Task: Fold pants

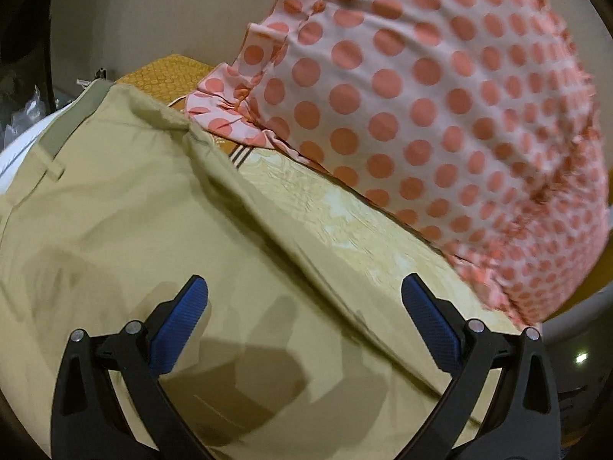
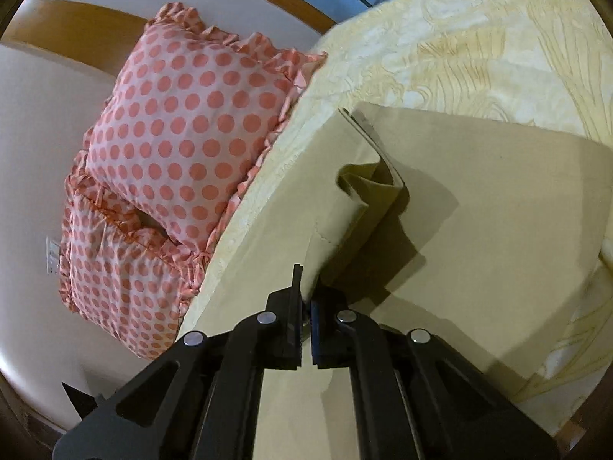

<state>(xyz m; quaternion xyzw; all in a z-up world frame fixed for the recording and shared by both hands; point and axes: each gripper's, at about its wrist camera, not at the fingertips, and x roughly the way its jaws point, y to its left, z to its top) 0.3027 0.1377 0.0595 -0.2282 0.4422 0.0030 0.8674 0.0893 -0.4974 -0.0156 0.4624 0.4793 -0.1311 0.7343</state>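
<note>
Beige pants (image 1: 126,207) lie spread on a pale yellow patterned bedspread (image 1: 345,222), with the waistband (image 1: 72,119) at the upper left of the left wrist view. My left gripper (image 1: 304,299) is open and empty, hovering just above the pants. In the right wrist view the pants (image 2: 479,211) lie partly folded on the bedspread (image 2: 479,50). My right gripper (image 2: 306,295) is shut on a lifted fold of the pants fabric (image 2: 345,230), which hangs from the jaws.
Pink pillows with orange polka dots (image 1: 440,115) lie along the bed's edge beside the pants, also in the right wrist view (image 2: 184,134). A white wall with a wall socket (image 2: 51,255) and a wooden headboard (image 2: 76,19) stand beyond them.
</note>
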